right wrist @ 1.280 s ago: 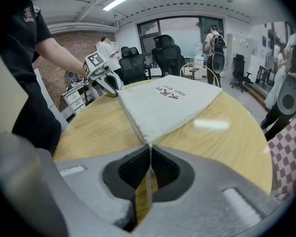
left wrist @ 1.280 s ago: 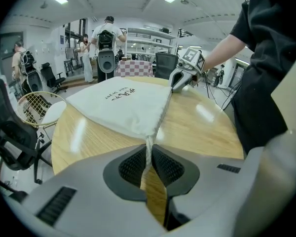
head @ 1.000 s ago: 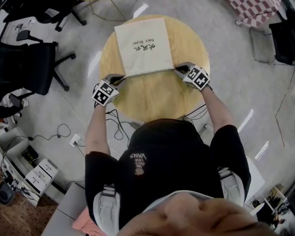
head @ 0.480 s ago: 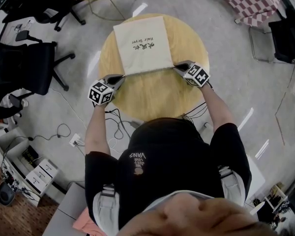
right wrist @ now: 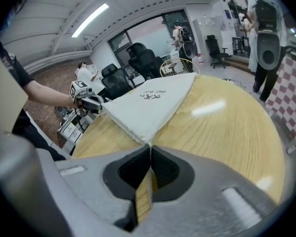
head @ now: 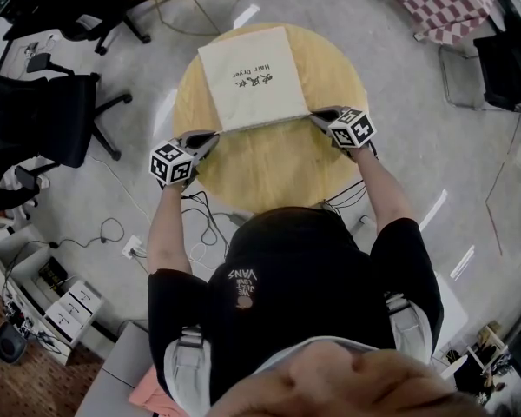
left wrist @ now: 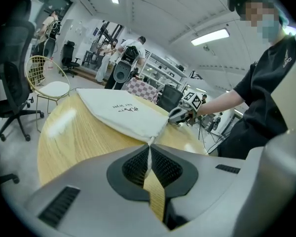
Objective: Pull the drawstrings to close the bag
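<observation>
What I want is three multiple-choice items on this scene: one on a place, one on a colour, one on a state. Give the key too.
1. The bag lies: A on the floor; B on the round wooden table; C on a chair.
2. The bag's cloth is: A red; B black; C off-white.
3. The right tool is: A shut on the drawstring; B wide open and empty; C lying on the floor.
Key: 1 B, the head view shows it flat on the tabletop; 2 C, the cloth is pale with dark print; 3 A, the right gripper view shows the jaws together on the string at the bag's corner.
</observation>
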Action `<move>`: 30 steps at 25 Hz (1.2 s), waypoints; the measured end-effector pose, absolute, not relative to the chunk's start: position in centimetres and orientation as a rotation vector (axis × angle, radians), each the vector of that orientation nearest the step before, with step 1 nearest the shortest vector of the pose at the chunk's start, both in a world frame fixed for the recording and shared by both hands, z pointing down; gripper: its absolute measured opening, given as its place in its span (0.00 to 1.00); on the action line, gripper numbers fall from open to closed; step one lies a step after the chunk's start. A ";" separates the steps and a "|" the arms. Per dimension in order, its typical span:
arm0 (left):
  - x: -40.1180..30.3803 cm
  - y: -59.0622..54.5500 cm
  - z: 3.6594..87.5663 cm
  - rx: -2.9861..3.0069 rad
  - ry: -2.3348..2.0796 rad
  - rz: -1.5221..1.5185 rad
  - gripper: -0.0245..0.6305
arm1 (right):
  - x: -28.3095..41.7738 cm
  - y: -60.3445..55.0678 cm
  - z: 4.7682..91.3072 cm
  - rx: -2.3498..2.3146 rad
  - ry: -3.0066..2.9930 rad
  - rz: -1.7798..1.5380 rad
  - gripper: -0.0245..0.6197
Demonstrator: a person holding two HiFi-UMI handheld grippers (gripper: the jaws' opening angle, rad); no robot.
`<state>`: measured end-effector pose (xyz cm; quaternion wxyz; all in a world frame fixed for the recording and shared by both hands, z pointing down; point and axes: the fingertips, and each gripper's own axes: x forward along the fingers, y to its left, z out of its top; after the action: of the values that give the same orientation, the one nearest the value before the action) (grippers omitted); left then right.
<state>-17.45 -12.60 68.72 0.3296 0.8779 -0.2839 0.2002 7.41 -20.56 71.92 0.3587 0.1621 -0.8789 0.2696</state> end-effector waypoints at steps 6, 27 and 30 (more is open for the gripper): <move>-17.7 -13.5 67.7 2.273 -0.818 0.452 0.06 | 7.8 -21.3 70.7 0.511 -2.286 0.755 0.04; -18.5 -13.3 64.7 2.248 -0.932 0.346 0.06 | 8.9 -21.4 66.7 0.725 -2.355 0.765 0.04; -18.6 -12.9 64.3 2.252 -0.936 0.337 0.06 | 9.2 -21.0 66.2 0.731 -2.356 0.747 0.04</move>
<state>-18.63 -12.94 64.26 0.3333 0.8624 -0.3584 0.1292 9.21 -20.97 66.17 0.2782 0.2725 -0.8780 0.2783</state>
